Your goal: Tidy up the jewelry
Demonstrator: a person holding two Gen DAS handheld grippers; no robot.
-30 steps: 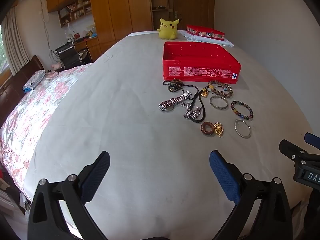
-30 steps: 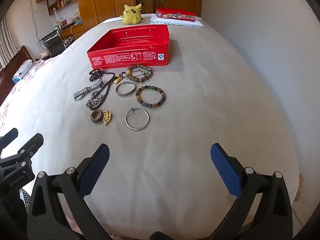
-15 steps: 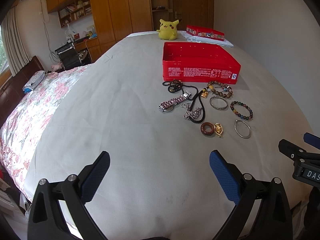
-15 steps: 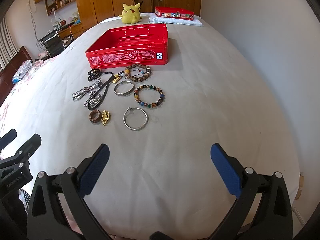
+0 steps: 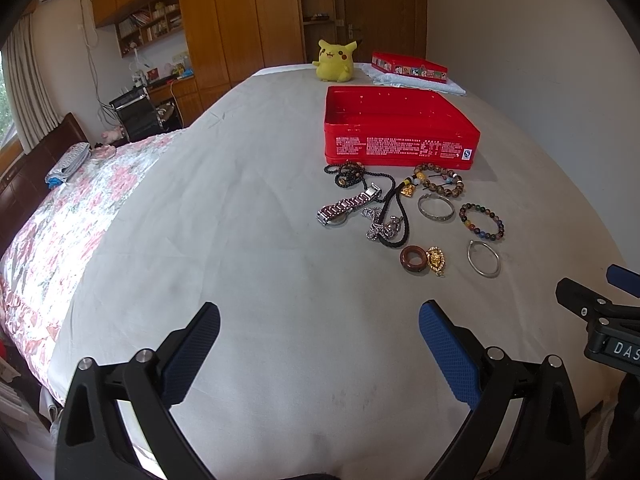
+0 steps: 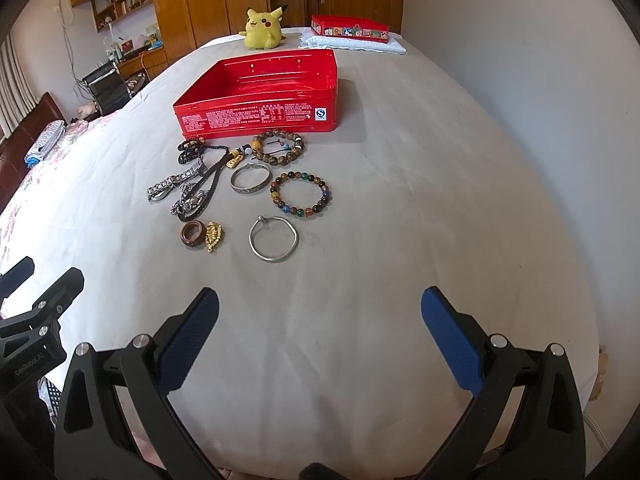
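An open red tin box (image 5: pixel 400 146) (image 6: pixel 260 116) sits on the white bed sheet, and nothing shows inside it. Before it lies loose jewelry: a silver bangle (image 6: pixel 273 238) (image 5: pixel 484 259), a coloured bead bracelet (image 6: pixel 301 194) (image 5: pixel 481 221), a brown bead bracelet (image 6: pixel 280 148), an engraved silver bangle (image 6: pixel 249 179), a brown ring (image 6: pixel 192 234) (image 5: pixel 414 259), a gold pendant (image 6: pixel 213 236), a metal watch (image 6: pixel 172 184) (image 5: pixel 348 205) and black cords. My left gripper (image 5: pixel 319 334) and right gripper (image 6: pixel 320 320) are open and empty, short of the jewelry.
A yellow plush toy (image 6: pixel 263 28) and a second red box (image 6: pixel 350 32) on a folded cloth sit at the bed's far end. A floral quilt (image 5: pixel 60 216) covers the left side. A wall runs along the right.
Both grippers have edged slightly forward toward the jewelry. Both stay open and nothing on the bed has moved.
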